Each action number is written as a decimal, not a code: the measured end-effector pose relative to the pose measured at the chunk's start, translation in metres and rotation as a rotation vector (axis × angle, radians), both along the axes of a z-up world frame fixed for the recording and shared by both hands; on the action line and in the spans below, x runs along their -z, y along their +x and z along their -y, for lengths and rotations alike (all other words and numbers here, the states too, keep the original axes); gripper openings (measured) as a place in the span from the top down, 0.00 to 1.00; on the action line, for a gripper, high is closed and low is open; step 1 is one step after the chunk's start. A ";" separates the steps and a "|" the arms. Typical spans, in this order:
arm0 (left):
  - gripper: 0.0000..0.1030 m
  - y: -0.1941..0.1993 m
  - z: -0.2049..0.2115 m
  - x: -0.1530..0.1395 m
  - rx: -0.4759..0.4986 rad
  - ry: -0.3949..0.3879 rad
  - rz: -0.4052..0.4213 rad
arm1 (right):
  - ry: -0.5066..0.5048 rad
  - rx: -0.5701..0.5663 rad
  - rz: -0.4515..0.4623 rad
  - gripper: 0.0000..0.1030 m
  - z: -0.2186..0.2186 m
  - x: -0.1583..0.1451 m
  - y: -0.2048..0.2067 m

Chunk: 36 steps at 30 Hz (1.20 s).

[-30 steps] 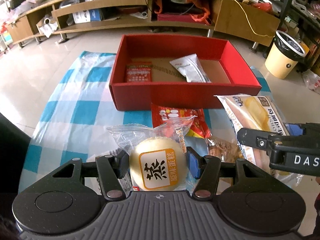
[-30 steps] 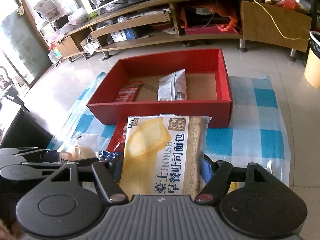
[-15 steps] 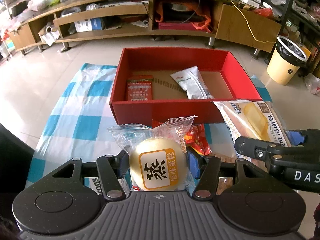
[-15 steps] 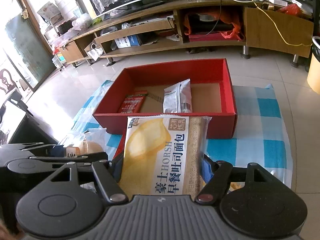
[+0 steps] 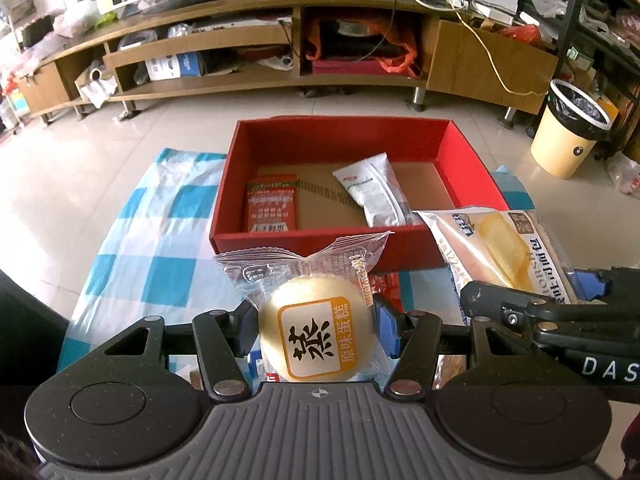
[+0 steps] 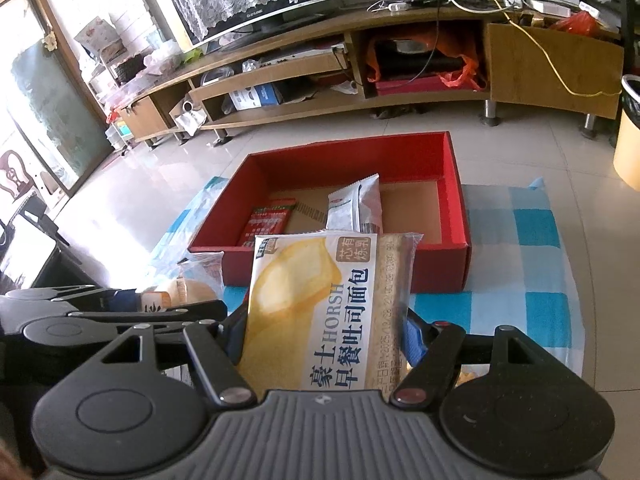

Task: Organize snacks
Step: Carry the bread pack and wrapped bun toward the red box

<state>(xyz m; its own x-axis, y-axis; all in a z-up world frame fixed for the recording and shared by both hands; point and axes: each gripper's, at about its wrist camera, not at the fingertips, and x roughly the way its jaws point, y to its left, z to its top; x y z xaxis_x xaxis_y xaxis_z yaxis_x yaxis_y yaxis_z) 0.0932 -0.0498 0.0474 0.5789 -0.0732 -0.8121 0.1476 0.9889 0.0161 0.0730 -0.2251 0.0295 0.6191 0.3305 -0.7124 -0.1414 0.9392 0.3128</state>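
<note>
My left gripper (image 5: 316, 330) is shut on a round steamed cake in a clear wrapper (image 5: 316, 332), held above the cloth in front of the red box (image 5: 472, 160). My right gripper (image 6: 324, 336) is shut on a yellow toast bread packet (image 6: 316, 304), also held up before the red box (image 6: 456, 184). The bread packet (image 5: 500, 252) and right gripper (image 5: 540, 312) show at the right of the left wrist view. In the box lie a red packet (image 5: 272, 204) and a white sachet (image 5: 376, 188). A red snack packet (image 5: 386, 284) lies on the cloth just before the box.
A blue-and-white checked cloth (image 5: 160, 240) covers the tiled floor under the box. A long wooden TV stand (image 5: 280, 44) runs along the back. A yellow waste bin (image 5: 572, 132) stands at the right. The left gripper (image 6: 80, 308) shows at the left of the right wrist view.
Both grippers have risen with their snacks, so the box and its contents sit lower and smaller in view. Both grips are unchanged.
</note>
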 end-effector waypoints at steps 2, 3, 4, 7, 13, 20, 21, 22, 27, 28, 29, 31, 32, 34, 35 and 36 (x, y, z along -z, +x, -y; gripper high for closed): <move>0.37 0.002 0.001 -0.002 -0.002 -0.002 0.006 | 0.004 0.006 0.006 0.34 0.001 -0.002 0.001; 0.37 0.004 0.001 -0.003 -0.002 -0.003 0.010 | 0.005 0.009 0.009 0.34 0.001 -0.003 0.002; 0.37 0.005 0.002 -0.004 -0.003 -0.004 0.013 | 0.007 0.013 0.013 0.34 0.002 -0.005 0.003; 0.37 0.009 0.003 -0.007 -0.005 -0.004 0.024 | 0.016 0.019 0.020 0.34 0.004 -0.008 0.007; 0.37 0.021 0.006 -0.013 -0.009 0.000 0.048 | 0.026 0.037 0.034 0.34 0.006 -0.013 0.019; 0.37 0.042 0.009 -0.017 -0.021 0.009 0.070 | 0.057 0.064 0.044 0.34 0.009 -0.017 0.037; 0.37 0.045 0.009 -0.017 -0.024 0.009 0.072 | 0.060 0.066 0.046 0.34 0.009 -0.017 0.040; 0.37 0.047 0.008 -0.018 -0.027 0.009 0.074 | 0.061 0.067 0.049 0.34 0.009 -0.017 0.043; 0.37 0.061 0.008 -0.020 -0.039 0.011 0.090 | 0.068 0.074 0.065 0.34 0.010 -0.018 0.059; 0.37 0.063 0.009 -0.020 -0.039 0.015 0.095 | 0.068 0.076 0.069 0.34 0.010 -0.018 0.062; 0.37 0.067 0.010 -0.020 -0.040 0.023 0.101 | 0.066 0.077 0.073 0.34 0.010 -0.018 0.066; 0.37 0.071 0.012 -0.019 -0.041 0.032 0.109 | 0.063 0.077 0.075 0.34 0.010 -0.018 0.072; 0.37 0.075 0.013 -0.019 -0.042 0.036 0.111 | 0.060 0.078 0.078 0.34 0.011 -0.017 0.076; 0.37 0.081 0.015 -0.017 -0.042 0.040 0.111 | 0.056 0.080 0.081 0.34 0.012 -0.016 0.082; 0.37 0.085 0.017 -0.016 -0.042 0.040 0.111 | 0.055 0.082 0.080 0.34 0.013 -0.015 0.087; 0.37 0.088 0.018 -0.015 -0.043 0.040 0.111 | 0.057 0.084 0.081 0.34 0.013 -0.014 0.090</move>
<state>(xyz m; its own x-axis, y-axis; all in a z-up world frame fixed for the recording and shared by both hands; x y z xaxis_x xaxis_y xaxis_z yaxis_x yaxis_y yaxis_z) 0.1817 -0.0677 0.0625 0.6675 -0.0148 -0.7445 0.1001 0.9925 0.0700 0.1626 -0.2385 0.0433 0.7011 0.3136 -0.6404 -0.0900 0.9298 0.3568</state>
